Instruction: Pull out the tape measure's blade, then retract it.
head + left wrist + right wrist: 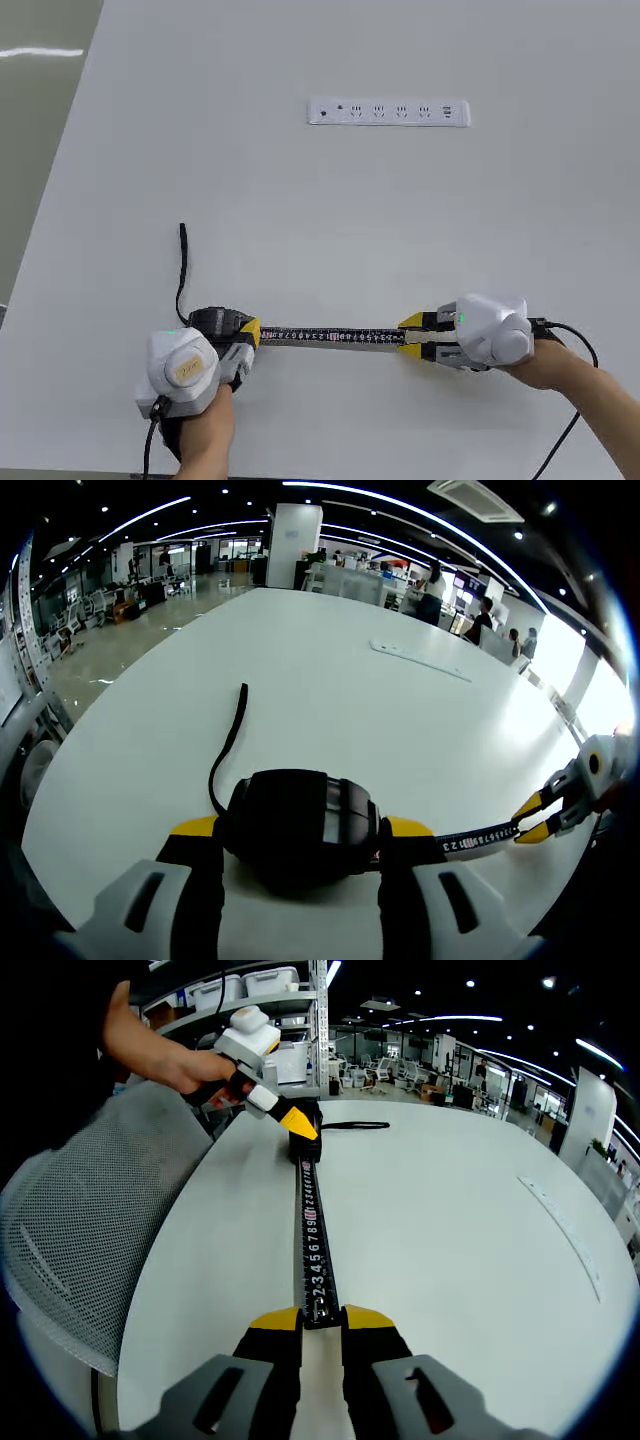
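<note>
A black tape measure case (pixel 220 322) (pixel 298 825) (pixel 303 1144) rests on the white table, and my left gripper (pixel 243 345) (pixel 300 828) is shut on it. Its black strap (pixel 182 270) (pixel 227 744) trails away across the table. The dark numbered blade (pixel 330 336) (pixel 314 1242) (pixel 478 838) is pulled out along the tabletop toward the right. My right gripper (pixel 411 336) (pixel 321 1317) is shut on the blade's end. In the left gripper view the right gripper (pixel 530 818) shows at the far right, pinching the blade tip.
A white power strip (pixel 388 112) (pixel 418 659) (pixel 565 1230) lies farther back on the table. A grey mesh chair back (pixel 80 1230) stands beside the table's near edge. Cables run from both grippers off the front edge.
</note>
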